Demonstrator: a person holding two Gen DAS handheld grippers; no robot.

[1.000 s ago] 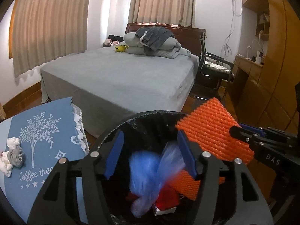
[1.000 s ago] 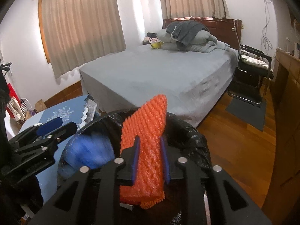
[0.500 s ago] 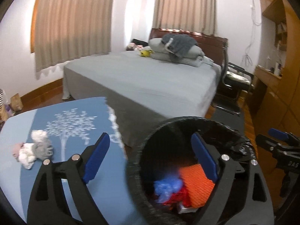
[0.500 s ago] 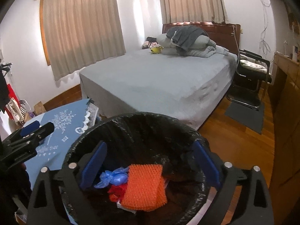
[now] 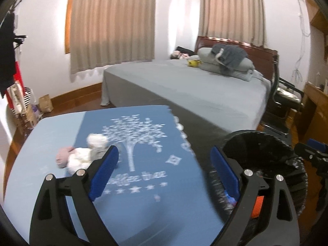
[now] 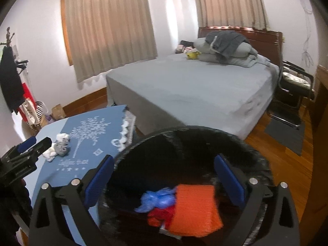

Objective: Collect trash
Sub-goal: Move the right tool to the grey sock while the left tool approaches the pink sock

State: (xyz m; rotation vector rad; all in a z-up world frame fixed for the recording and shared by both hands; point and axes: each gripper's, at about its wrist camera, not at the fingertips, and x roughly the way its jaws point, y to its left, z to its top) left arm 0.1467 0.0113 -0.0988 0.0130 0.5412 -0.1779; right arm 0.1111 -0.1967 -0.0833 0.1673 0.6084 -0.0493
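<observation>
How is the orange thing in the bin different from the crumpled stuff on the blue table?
The orange pad is bright, flat and bumpy; the wads are pale, balled-up lumps. The pad already lies in the bin; the wads sit on the table. Neither is being held.

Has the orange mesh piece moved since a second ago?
Yes. The orange mesh piece dropped from the right gripper into the black-lined bin.

Left gripper [image 5: 164, 174] angled down, jaws wide apart, nothing between the pads; jaws have just been opening. Right gripper [image 6: 164, 179] angled down, jaws spread wide, empty; jaws have just been opening too.
</observation>
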